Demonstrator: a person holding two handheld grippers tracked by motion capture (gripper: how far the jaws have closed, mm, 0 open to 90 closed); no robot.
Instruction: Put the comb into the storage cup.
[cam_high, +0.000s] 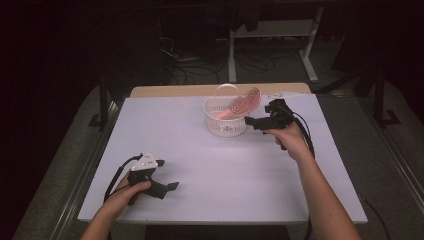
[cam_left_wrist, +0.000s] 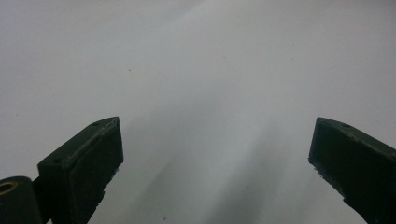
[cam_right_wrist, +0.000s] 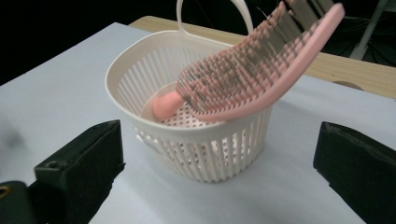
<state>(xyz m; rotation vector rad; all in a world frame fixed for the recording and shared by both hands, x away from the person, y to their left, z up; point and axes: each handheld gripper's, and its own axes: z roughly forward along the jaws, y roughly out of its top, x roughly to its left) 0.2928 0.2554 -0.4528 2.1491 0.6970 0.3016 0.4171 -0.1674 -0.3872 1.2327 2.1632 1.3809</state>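
Note:
A pink hairbrush leans in a white slotted basket, handle end down inside, bristle head sticking out over the rim. My right gripper hovers just right of the basket, jaws wide apart and touching nothing. At the table's near left my left gripper rests low over the bare white surface, open, nothing between its jaws.
The white table has a wooden strip along its far edge. The basket has an upright hoop handle. Beyond the table are a dark floor with cables and white frame legs.

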